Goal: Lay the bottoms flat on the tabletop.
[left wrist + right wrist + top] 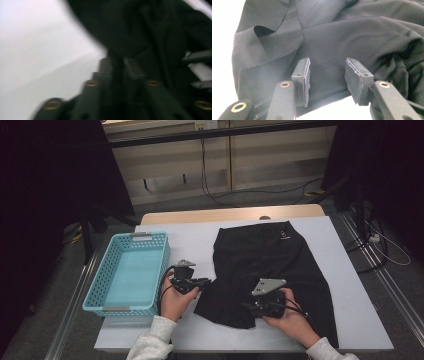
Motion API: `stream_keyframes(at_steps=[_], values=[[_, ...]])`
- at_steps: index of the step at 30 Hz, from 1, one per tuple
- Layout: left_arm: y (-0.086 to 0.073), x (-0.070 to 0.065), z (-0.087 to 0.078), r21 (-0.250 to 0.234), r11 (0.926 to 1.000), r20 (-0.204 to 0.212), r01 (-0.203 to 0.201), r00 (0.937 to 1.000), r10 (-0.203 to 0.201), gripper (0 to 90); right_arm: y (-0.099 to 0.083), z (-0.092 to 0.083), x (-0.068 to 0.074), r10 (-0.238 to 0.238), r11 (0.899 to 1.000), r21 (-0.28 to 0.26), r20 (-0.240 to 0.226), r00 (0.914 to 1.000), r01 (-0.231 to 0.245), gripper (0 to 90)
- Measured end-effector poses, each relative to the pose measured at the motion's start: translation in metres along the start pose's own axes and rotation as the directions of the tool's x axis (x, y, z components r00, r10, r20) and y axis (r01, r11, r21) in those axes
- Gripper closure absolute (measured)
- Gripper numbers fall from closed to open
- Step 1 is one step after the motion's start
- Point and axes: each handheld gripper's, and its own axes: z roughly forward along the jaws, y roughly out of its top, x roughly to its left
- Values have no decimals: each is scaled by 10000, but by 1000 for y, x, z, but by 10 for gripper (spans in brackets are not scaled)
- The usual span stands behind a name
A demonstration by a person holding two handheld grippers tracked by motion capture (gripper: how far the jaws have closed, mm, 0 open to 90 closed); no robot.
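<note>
Risk of a one-ply pinch: left tongs nearly closed on the shorts' left edge fold, seemingly gripping cloth though blurred, right tongs open over the near hem with nothing pressed, so an uneven lift could drag or bunch the fabric. Shorts flat on the desk, right of the basket. Long axis front to back, waistband far, leg openings near.

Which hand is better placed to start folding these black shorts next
Left, probably. The left hand-held gripper already pinches the black shorts at their edge; the right hand-held gripper stands open over the cloth.
</note>
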Motion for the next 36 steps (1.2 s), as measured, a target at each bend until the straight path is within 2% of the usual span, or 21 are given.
stream_keyframes(at_steps=[1,3,5,7,8,10,11,13,14,17,20,22,26,27,28,30,31,36], values=[[2,-3,3,-50,9998,39,-184,9998,184,697,0,0,0,9,10000,5,0,10000,-9,561],[4,-7,9,-23,9996,198,-296,9994,296,643,0,-1,0,-54,10000,15,49,10000,54,610],[3,-10,17,125,9985,302,-530,9982,526,625,0,-1,1,-78,10000,38,75,9999,77,681],[3,-12,22,221,9982,327,-553,9980,545,612,0,-1,0,-63,10000,26,15,10000,63,770],[3,-12,23,339,9979,345,-548,9980,537,647,0,-1,0,-64,10000,48,-2,10000,64,818],[3,-15,27,446,9973,463,-582,9973,561,666,-1,-1,1,-16,10000,30,-34,10000,16,855],[4,-16,29,654,9960,446,-616,9973,587,708,0,0,1,35,10000,38,-2,10000,-35,874],[3,-19,34,789,9948,386,-643,9974,614,737,0,0,1,83,10000,46,-29,10000,-83,892],[2,-19,36,910,9937,391,-653,9973,619,782,0,0,0,125,9999,48,-92,9999,-124,895],[3,-19,39,964,9941,418,-499,9981,460,860,0,0,-1,237,9997,20,-131,9996,-237,900],[5,-18,39,1024,9940,456,-381,9984,336,889,0,0,1,187,9998,61,-60,9998,-186,900],[7,-17,35,792,9964,481,-297,9985,259,894,0,-1,0,257,9996,74,-99,9996,-256,900],[13,-1,17,209,9990,344,400,9986,-407,894,-1,-4,-2,311,9994,179,-194,9993,-308,900],[13,-1,17,209,9990,344,400,9986,-407,894,-1,-6,-3,322,9993,213,-215,9993,-317,900],[13,7,10,105,9982,234,597,9979,-599,893,-2,-7,-4,329,9992,231,-225,9992,-324,900],[12,14,7,29,9962,32,871,9962,-871,893,-3,-9,-6,371,9989,282,-218,9991,-364,900],[11,17,7,87,9952,75,980,9952,-980,892,-4,-10,-6,397,9987,330,-244,9989,-389,900],[16,19,6,-34,9935,-156,1138,9934,-1139,870,-4,-15,-6,282,9984,494,-365,9989,-264,900]])
